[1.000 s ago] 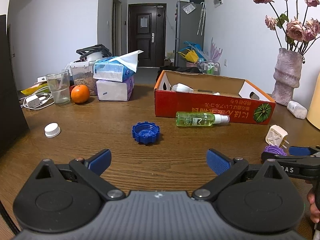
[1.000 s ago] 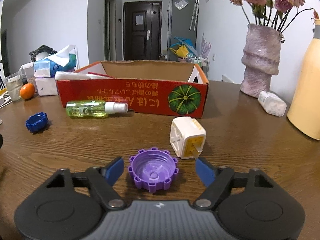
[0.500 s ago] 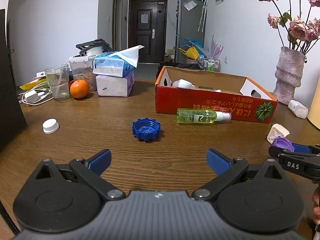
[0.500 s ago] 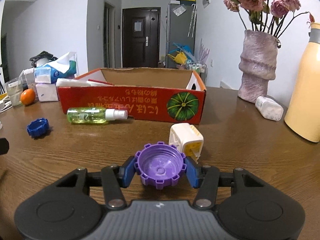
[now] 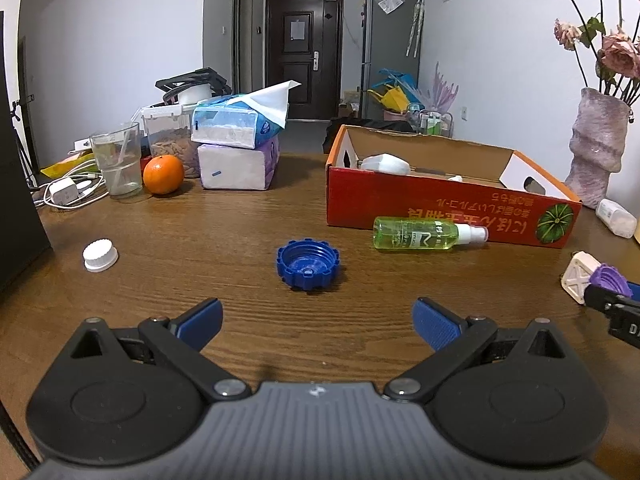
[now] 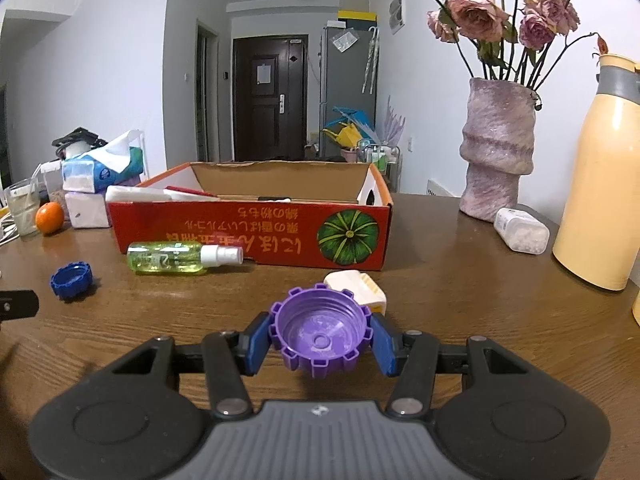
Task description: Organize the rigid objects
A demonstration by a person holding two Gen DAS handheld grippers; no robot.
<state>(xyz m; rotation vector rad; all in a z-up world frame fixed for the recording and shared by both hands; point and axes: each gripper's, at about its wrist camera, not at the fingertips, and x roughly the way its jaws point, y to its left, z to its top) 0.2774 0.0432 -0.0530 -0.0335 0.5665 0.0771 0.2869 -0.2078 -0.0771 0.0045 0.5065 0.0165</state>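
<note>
The right gripper (image 6: 320,342) pinches the purple cap (image 6: 320,332) by its ridged rim, 1 blue pad on each side, hollow side up and tilted toward the camera, lifted off the table. Just behind it sits 1 white plug adapter (image 6: 360,286). The left gripper (image 5: 316,322) has its jaws spread wide with nothing between them, above bare wood; the blue cap (image 5: 308,264) lies hollow side up just ahead of it.

The wooden table (image 5: 224,220) is dark brown with a visible grain. Beyond the caps, 1 green spray bottle (image 5: 424,233) lies on its side, close against the front wall of 1 red cardboard box (image 5: 440,210), open-topped, with a few white items inside. To the left lie 1 white cap (image 5: 100,255), 1 orange (image 5: 163,174), 1 clear cup (image 5: 117,160) and 2 stacked tissue packs (image 5: 240,148). To the right stand 1 purple vase (image 6: 498,172) of dried roses, 1 small white bottle (image 6: 520,230) on its side and 1 yellow flask (image 6: 600,184).

The room has white walls, 1 dark door (image 6: 270,98) at the end of a hallway and 1 grey fridge (image 6: 348,88) beside it.
</note>
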